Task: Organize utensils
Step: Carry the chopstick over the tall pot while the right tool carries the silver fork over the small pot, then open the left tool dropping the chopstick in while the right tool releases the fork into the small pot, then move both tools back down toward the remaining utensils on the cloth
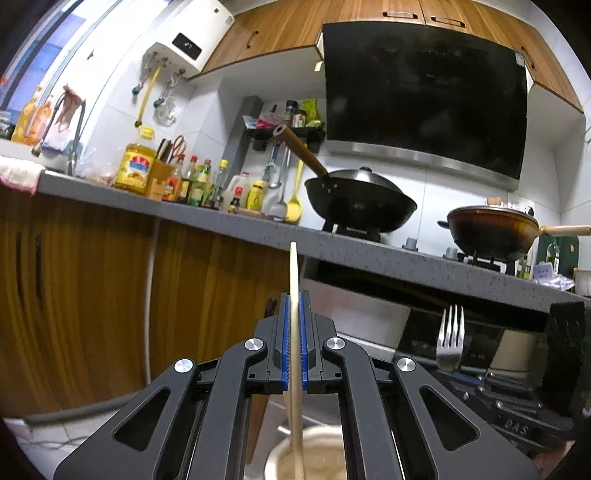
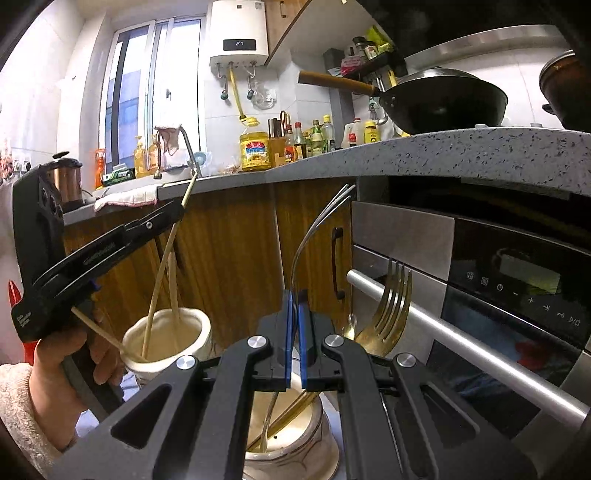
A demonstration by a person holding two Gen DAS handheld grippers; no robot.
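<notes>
Both wrist cameras sit low, below the counter [image 1: 258, 225] edge, facing the kitchen wall. The left view looks level toward the stove; the right tilts slightly down, close over a cup [image 2: 291, 435]. Both share the black wok [image 1: 360, 201] and bottles.

Water heater [image 2: 239, 35] display reads "27". Right tool [image 1: 517, 424] body embossed "DAS". Oven panel [image 2: 524, 291] shows plus, minus, power symbols. Bottle labels unreadable.
</notes>
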